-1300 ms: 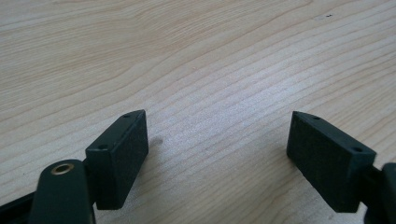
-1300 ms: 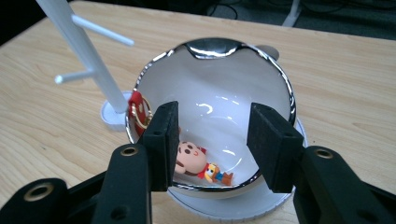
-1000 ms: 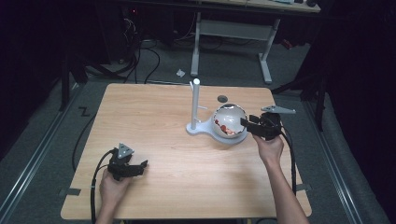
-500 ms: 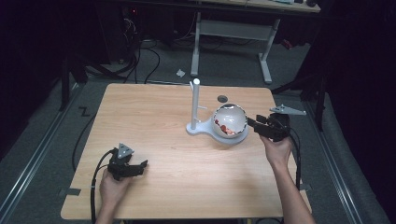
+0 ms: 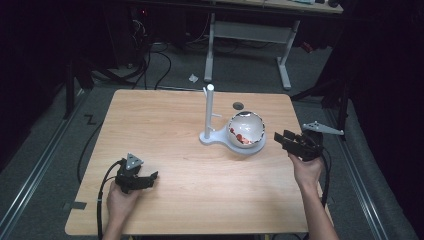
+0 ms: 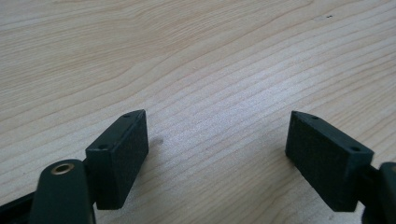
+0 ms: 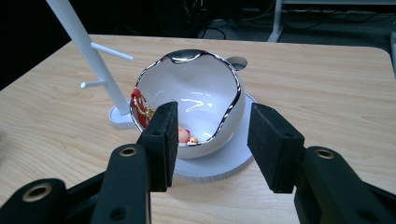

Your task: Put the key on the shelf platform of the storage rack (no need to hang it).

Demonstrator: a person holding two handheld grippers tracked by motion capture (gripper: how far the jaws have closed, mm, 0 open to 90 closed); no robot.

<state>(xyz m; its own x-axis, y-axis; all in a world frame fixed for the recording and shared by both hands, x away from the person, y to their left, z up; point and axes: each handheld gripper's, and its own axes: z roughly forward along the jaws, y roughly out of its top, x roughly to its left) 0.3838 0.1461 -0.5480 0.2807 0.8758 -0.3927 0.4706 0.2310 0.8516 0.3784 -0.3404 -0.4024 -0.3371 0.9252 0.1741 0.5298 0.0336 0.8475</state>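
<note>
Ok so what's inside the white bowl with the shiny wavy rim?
Inside the white bowl lie small red and gold pieces against its wall, plus a pale rounded one near the bottom. The right gripper jaw and the bowl's near wall hide the rest, so what they are is unclear.

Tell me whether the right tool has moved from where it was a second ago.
Yes. In the high view the right tool has drawn back from the bowl, toward the table's right edge; it was at the bowl's rim before.
</note>
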